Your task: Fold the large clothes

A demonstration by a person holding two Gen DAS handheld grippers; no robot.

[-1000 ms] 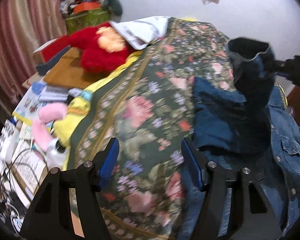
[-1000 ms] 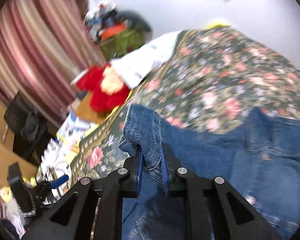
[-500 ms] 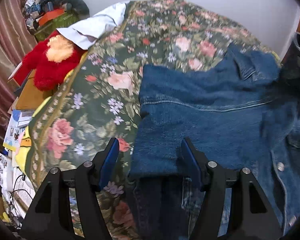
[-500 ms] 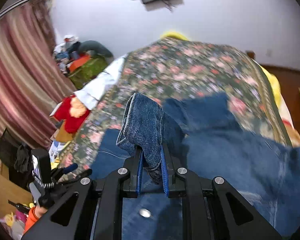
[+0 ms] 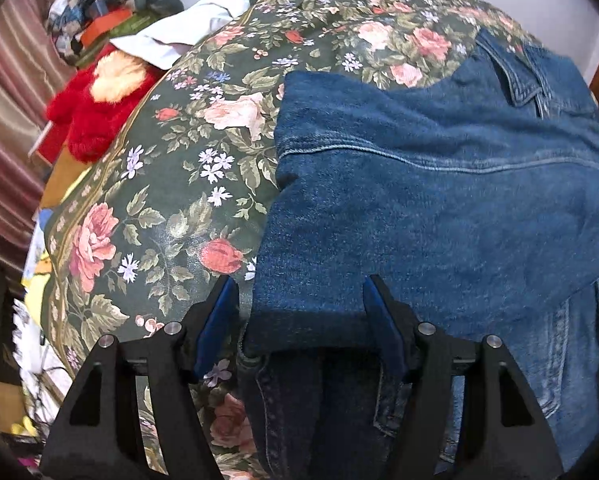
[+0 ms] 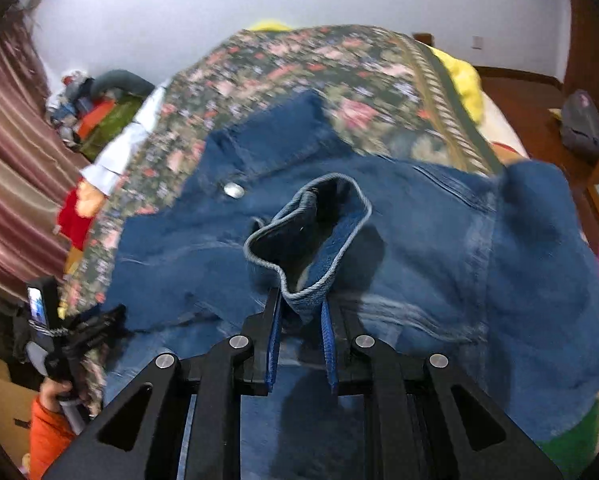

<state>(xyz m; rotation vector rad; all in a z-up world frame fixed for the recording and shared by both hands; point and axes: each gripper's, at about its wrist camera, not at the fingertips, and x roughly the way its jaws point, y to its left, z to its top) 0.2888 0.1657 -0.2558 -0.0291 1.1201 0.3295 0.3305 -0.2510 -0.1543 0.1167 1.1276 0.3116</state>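
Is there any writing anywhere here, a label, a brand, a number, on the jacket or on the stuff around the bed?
None can be read.
denim jacket: no tag or brand shows; its metal button is too blurred to tell any stamp.
small screen at the left edge of the right wrist view: lit, but too small to read.
papers beside the floral bedspread: blurred, nothing legible.

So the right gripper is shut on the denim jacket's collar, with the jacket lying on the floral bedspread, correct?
Not quite: the right gripper is shut on the sleeve cuff, as the right wrist view shows. The collar lies flat at the far end of the denim jacket, which does lie on the floral bedspread.
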